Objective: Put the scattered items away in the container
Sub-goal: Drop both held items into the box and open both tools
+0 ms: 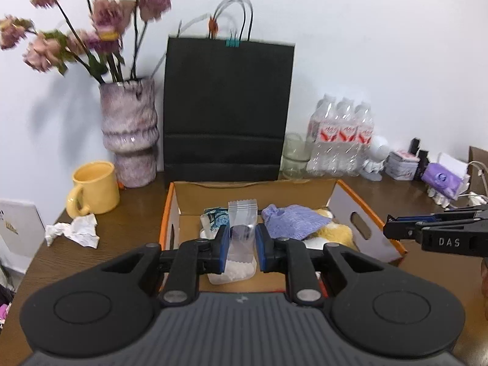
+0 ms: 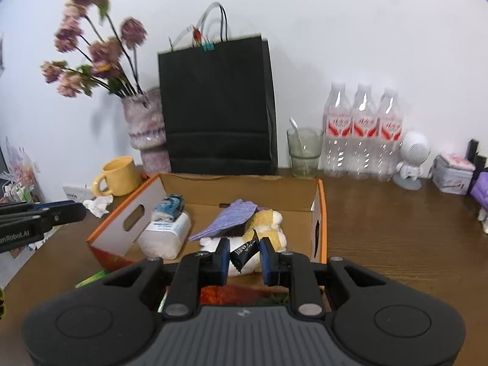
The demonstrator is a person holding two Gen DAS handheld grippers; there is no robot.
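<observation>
Both grippers over cardboard box [image 1: 360,222] on bench [image 2: 396,244]: left gripper [image 1: 241,244] jaws clamp clear plastic bag [image 1: 242,231]; right gripper [image 2: 244,257] jaws pinch dark snack packet [image 2: 244,251].

The cardboard box [image 2: 320,210] is open at the top, so access from above is unobstructed; its floor is crowded with a tissue pack [image 2: 166,235], a purple cloth [image 2: 231,216] and a plush toy [image 2: 268,222]. Along the table's [image 2: 396,244] rear edge, a black paper bag [image 2: 216,103], vase [image 2: 146,128], glass [image 2: 305,152] and bottles [image 2: 363,134] block passage behind the box. The tabletop right of the box is bare, while a yellow mug [image 1: 94,187] and crumpled paper [image 1: 74,230] occupy the left side.
</observation>
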